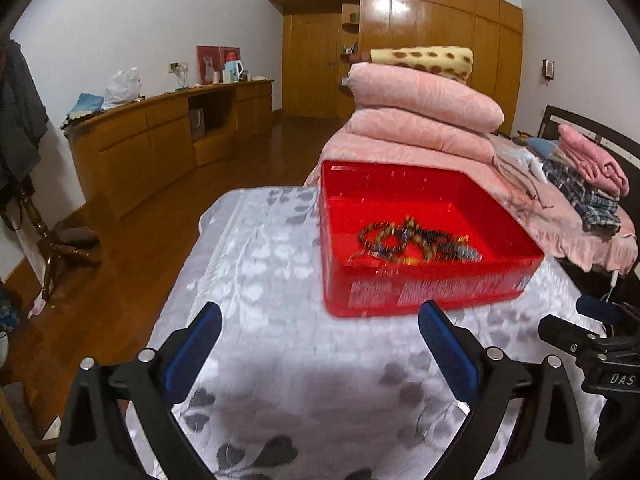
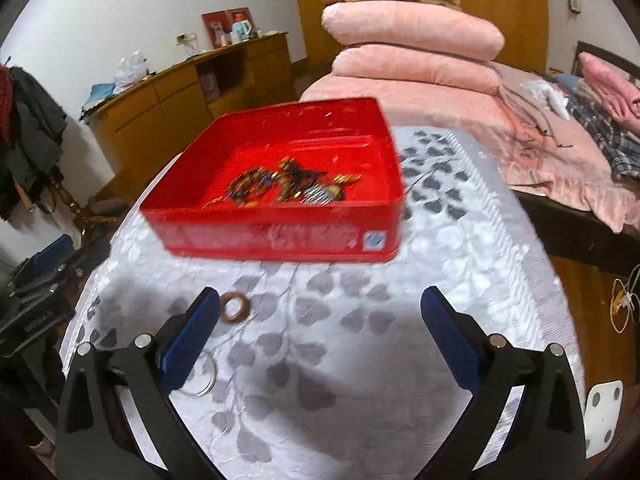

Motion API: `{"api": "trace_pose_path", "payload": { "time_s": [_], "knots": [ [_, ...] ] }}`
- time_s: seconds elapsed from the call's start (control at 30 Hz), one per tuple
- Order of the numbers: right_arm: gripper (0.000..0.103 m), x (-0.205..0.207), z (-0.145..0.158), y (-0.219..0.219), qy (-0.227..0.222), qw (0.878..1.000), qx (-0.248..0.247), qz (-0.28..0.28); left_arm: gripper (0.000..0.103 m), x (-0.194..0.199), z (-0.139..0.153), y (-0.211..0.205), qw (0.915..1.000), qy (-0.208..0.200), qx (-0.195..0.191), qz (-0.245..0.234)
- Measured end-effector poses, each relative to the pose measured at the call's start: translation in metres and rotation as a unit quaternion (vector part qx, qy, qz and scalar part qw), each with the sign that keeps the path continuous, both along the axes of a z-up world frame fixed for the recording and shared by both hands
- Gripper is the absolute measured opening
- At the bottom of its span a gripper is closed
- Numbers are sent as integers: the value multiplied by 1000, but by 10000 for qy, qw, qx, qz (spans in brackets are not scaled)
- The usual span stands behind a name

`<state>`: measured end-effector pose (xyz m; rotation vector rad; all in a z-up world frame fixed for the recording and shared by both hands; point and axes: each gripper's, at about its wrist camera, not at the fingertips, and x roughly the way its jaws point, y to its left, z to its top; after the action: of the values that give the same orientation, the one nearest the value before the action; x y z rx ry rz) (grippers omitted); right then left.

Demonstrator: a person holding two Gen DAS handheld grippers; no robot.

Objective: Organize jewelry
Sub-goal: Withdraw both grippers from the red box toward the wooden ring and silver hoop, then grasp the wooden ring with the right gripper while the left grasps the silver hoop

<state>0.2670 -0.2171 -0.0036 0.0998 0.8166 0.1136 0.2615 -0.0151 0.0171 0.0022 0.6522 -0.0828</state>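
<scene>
I held left gripper [image 1: 320,344] spread wide, nothing between fingers, above white patterned cloth [image 1: 280,380]. Red box [image 1: 432,296] lay just ahead, slightly to its right, with tangled beaded jewelry [image 1: 416,240] inside. Right gripper [image 2: 320,332] was spread too, empty. Brown ring [image 2: 235,307] lay on cloth just beside its left fingertip; thin metal hoop [image 2: 208,376] lay partly under same finger. Same box was ahead, slightly left.

Both are held wide apart, nothing clamped. The left black two-finger gripper with blue pads [image 1: 320,344] is kept low and level, fingers pointed forward. The right black two-finger gripper with blue pads [image 2: 320,340] is spread just as wide, tilted slightly down.
</scene>
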Motion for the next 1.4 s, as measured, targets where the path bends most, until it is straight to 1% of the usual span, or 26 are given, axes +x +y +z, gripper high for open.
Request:
{"api": "trace_pose_path", "payload": {
  "time_s": [0.1,0.2,0.37,0.5,0.53,0.57,0.6,0.67,0.73,0.9,0.97,1.03,1.07,1.1,1.23,1.4],
  "knots": [
    [97,2,-9,11,107,9999,15,105,97,-4,-12,4,9999,161,25,40],
    [97,3,-16,24,154,9996,-89,199,97,-8,-21,8,9996,271,34,74],
    [97,7,-24,42,226,9990,-180,352,97,-13,-28,15,9994,310,82,114],
    [96,12,-27,53,251,9982,-298,461,97,-14,-28,22,9994,315,45,167],
    [94,13,-28,55,256,9980,-332,479,97,-14,-29,25,9993,318,35,183],
    [87,14,-29,56,265,9978,-347,494,97,-14,-29,27,9993,319,28,197],
    [78,17,-30,58,311,9976,-340,520,97,-14,-29,29,9993,320,20,209],
    [72,21,-34,61,420,9971,-300,560,97,-14,-30,31,9992,322,-7,218],
    [70,23,-37,64,471,9967,-337,577,97,-15,-30,33,9993,313,-39,208],
    [50,28,-43,75,595,9948,-417,718,97,-16,-30,31,9994,310,-52,154],
    [47,29,-45,79,615,9940,-536,732,97,-15,-30,30,9994,315,-55,129],
    [41,30,-46,82,585,9934,-664,729,97,-16,-31,28,9994,319,-65,110],
    [32,30,-46,82,576,9933,-665,752,97,-16,-31,28,9994,321,-66,106],
    [29,30,-46,82,584,9932,-623,797,97,-16,-31,27,9994,322,-66,101],
    [28,29,-45,80,576,9934,-584,802,97,-17,-31,23,9994,323,-66,77],
    [28,21,-35,60,468,9957,-513,613,97,-20,-31,11,9994,349,-40,-63]
  ]
}}
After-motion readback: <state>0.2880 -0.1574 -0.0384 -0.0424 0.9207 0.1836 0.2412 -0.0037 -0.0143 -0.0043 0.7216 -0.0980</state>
